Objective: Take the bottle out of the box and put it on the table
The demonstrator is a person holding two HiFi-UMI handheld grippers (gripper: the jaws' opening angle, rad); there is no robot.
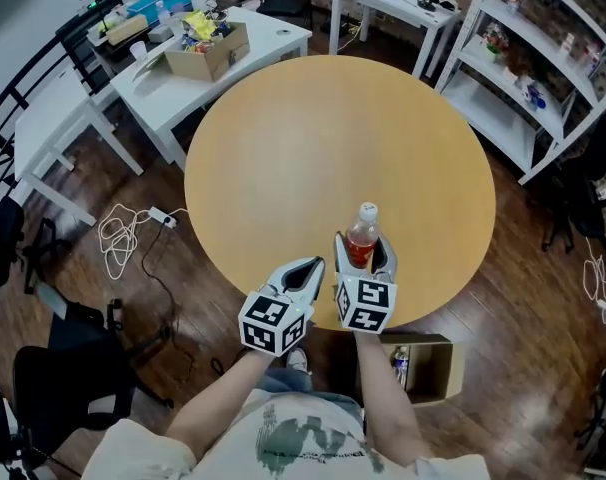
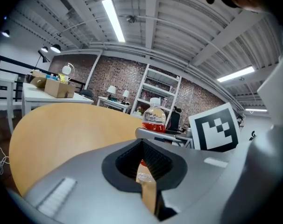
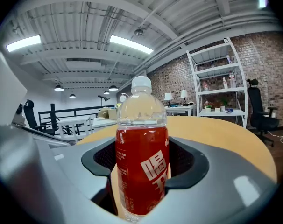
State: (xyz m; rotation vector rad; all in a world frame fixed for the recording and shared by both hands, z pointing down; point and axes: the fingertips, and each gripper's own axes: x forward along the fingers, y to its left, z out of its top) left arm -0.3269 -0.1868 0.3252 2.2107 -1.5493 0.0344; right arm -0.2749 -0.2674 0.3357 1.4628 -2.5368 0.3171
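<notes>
Bottle (image 1: 362,238) with red drink and a white cap stands up straight between the jaws of the right gripper (image 1: 363,251). The jaws press on its two sides, so the right gripper is holding it tight. The bottle is over the round wooden counter (image 1: 313,148), close to the edge nearest the person. The gripper hides the bottom of the bottle, so I cannot tell if it sits on the wood.

The left gripper (image 1: 313,266) is just beside the right one, also at the near edge of the counter. Its jaws are closed together and hold nothing. In the left gripper view the bottle shows a little way in front, past the tips.

Down on the dark floor, under the counter edge and near the person's feet, is an open brown box (image 1: 438,370). Another small bottle (image 1: 400,366) stands inside it.

Farther off is a white table (image 1: 268,43) with a cardboard box (image 1: 208,56) full of things. A white shelf (image 1: 543,78) stands on the right. A white cable (image 1: 123,233) lies on the floor at the left.
</notes>
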